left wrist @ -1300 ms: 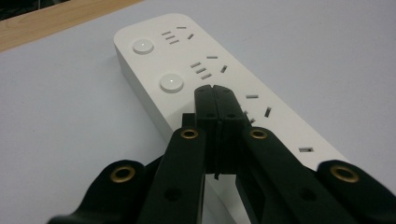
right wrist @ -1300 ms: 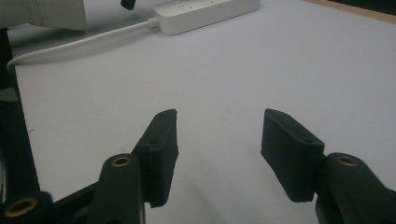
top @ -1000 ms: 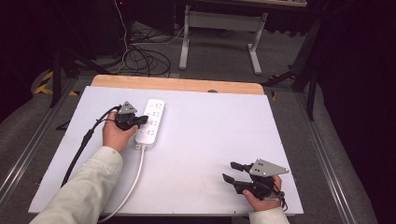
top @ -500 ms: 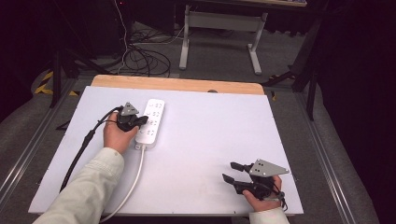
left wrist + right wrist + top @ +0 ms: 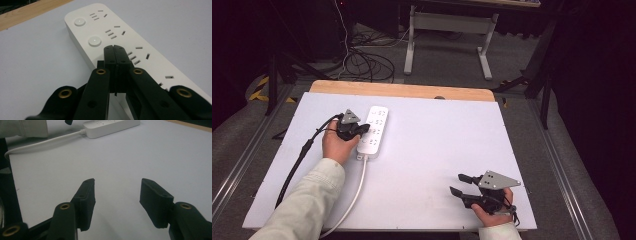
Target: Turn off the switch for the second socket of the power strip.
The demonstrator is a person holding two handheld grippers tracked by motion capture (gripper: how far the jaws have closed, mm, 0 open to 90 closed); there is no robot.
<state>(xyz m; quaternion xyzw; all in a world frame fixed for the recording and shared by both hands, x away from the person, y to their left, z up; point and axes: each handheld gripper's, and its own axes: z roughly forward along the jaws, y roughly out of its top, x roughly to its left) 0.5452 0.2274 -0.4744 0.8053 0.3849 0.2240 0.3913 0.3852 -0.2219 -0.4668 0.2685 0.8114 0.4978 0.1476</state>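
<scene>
Strip (image 5: 373,129): lies flat on table (image 5: 437,150)
Left gripper (image 5: 115,49): jaws pressed together, tips over strip by its button (image 5: 94,41)
Right gripper (image 5: 117,195): jaws spread, empty, well apart from strip

Grey floor (image 5: 452,65), tangled cables (image 5: 362,62)

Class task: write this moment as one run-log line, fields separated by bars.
left gripper: shut, over white plastic power strip | right gripper: open, idle above white table | strip's white cable: trails toward person

Showing smooth, glossy white plastic on the power strip (image 5: 120,37); matt white table (image 5: 437,150) surface, bare wood at far edge; matt black gripper (image 5: 116,195) pads.
</scene>
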